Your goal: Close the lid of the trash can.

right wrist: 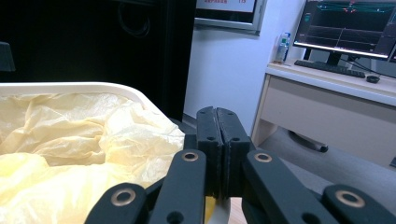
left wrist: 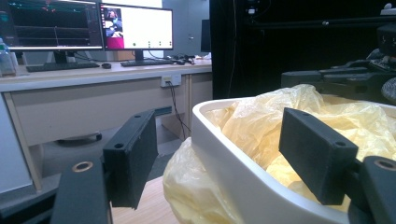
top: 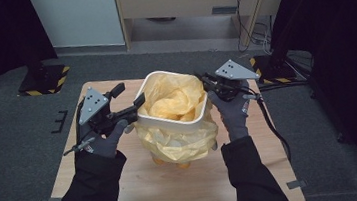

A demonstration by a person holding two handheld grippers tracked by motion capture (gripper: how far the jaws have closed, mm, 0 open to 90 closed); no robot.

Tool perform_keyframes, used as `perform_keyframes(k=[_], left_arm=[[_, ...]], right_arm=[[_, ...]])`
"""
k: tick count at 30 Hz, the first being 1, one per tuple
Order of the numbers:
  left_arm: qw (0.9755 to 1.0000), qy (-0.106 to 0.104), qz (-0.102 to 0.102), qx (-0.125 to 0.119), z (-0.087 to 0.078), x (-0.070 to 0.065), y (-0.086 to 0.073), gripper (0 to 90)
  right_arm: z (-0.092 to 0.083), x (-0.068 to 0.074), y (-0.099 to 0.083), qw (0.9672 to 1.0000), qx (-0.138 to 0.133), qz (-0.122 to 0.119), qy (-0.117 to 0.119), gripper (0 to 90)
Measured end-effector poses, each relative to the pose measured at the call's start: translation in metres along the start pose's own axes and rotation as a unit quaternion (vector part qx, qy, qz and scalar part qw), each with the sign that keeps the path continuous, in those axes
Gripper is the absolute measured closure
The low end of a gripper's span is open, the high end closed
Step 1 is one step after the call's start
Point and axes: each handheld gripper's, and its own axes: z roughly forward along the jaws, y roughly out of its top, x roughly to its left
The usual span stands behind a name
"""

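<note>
A white bin lined with a crumpled yellow bag stands mid-table, and the bag spills over the rim and down the front. My left gripper is open at the bin's left rim. In the left gripper view one jaw stands outside the white wall and the other hangs over the bag without touching it. My right gripper sits at the right rim. Its pads are pressed flat together where the bag's edge runs in beside the rim.
The bin rests on a wooden table with bare board in front of it. Two stand bases with yellow-black tape sit on the grey floor at the far corners. A desk with monitors lies beyond. A black cable trails from the right gripper.
</note>
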Motion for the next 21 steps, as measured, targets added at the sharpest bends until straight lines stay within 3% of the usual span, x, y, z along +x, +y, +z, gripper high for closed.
perform_keyframes(k=[5,9,11,14,21], left_arm=[[1.0,0.002,-0.001,-0.001,0.0,0.001,-0.001,27.2],[1.0,-0.003,0.008,0.0,-0.002,0.001,0.002,27.2],[0.9999,-0.007,-0.002,-0.013,-0.007,0.003,0.005,27.2],[0.9995,-0.004,-0.005,-0.03,-0.017,0.007,0.01,27.5],[0.9995,0.005,-0.006,-0.032,-0.036,0.015,0.01,27.6]], right_arm=[[-0.001,0.0,-0.002,0.9999,-0.007,0.011,-0.001,86.2],[-0.003,-0.003,-0.004,0.9996,-0.016,0.022,-0.01,72.0],[-0.007,-0.005,-0.003,0.9992,-0.022,0.03,-0.014,68.1],[-0.018,-0.01,-0.001,0.9972,-0.054,0.049,-0.016,63.2],[-0.04,-0.02,-0.001,0.9968,-0.047,0.056,-0.032,54.3]])
